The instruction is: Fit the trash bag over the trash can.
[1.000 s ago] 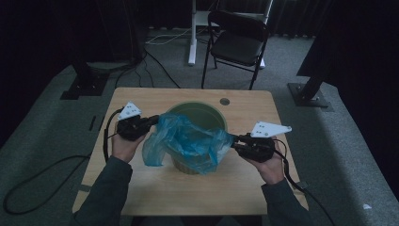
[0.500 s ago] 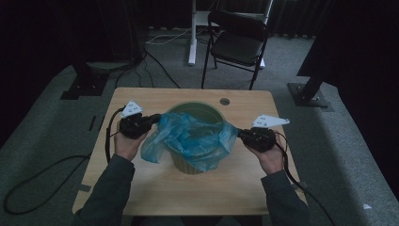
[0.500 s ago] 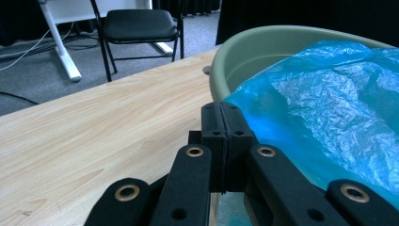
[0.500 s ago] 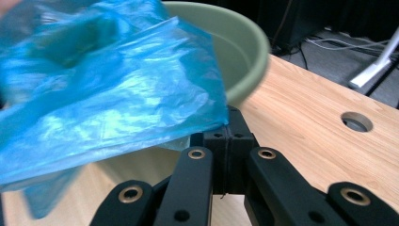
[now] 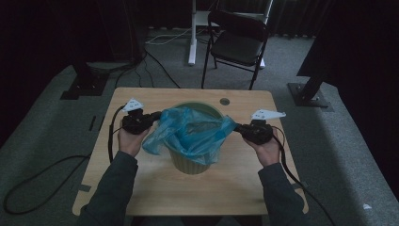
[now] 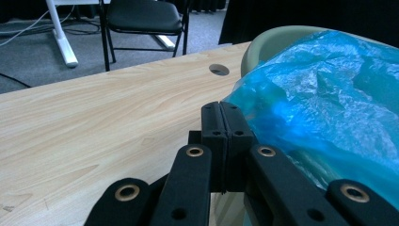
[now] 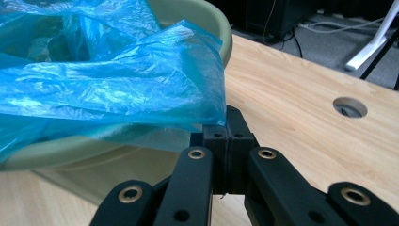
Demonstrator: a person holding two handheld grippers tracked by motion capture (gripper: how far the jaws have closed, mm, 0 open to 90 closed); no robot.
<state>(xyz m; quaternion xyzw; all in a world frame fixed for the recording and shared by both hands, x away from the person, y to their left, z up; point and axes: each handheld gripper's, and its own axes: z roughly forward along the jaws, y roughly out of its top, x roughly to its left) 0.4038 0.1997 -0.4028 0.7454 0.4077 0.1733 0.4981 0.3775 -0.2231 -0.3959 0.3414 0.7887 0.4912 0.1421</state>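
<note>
Now, left tool (image 5: 151, 117): clamped on blue bag (image 5: 193, 134) edge, frame centre-left.
Right tool (image 5: 239, 129): pinching bag's opposite edge.
Bin (image 5: 190, 162): mid-desk (image 5: 141, 188).

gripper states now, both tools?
Left tool: shut on thin blue plastic bag edge.
Right tool: shut on the bag's other edge.

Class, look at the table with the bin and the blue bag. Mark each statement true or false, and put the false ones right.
1. The blue bag is stretched over the mouth of the green bin. True.
2. The left gripper hangs open above the bag. False: its jaws are shut on the bag's edge.
3. The right gripper is shut on the bag's other edge. True.
4. The bin lies on its side. False: it stands upright on the table.
5. A black chair stands beyond the table. True.
</note>
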